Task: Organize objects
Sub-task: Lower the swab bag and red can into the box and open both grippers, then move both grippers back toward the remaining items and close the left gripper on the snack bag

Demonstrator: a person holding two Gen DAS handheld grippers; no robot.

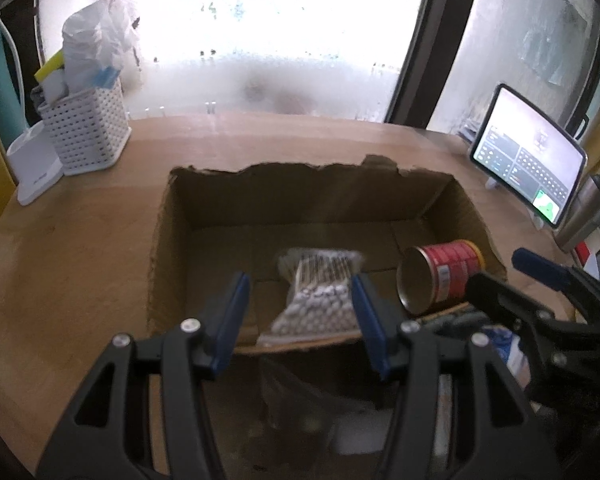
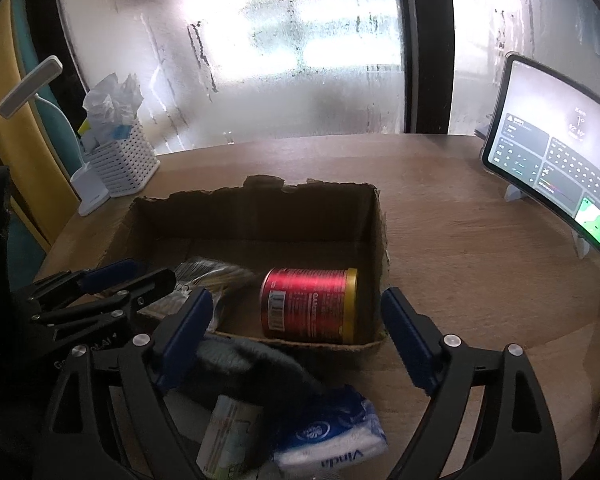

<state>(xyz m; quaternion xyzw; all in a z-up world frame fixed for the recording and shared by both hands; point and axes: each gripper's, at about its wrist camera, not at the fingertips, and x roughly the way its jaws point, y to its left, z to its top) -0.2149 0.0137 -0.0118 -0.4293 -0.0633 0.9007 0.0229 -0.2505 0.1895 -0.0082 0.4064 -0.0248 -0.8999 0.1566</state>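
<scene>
1. Left wrist view: the left gripper [image 1: 298, 320] hangs over the near wall of the torn brown cardboard box [image 1: 172, 240], jaws open and empty, framing a clear bag of small white beads [image 1: 320, 304] lying ahead inside
2. Red-and-gold tin can [image 2: 310, 306] lies sideways in the box's near right corner
3. Right gripper [image 2: 296, 340], jaws spread and empty, hovers above a blue-and-white tissue pack [image 2: 332, 436] at the table's near edge — likely next

Left gripper [image 1: 298, 320] and right gripper [image 2: 298, 340] both hover spread wide.
</scene>
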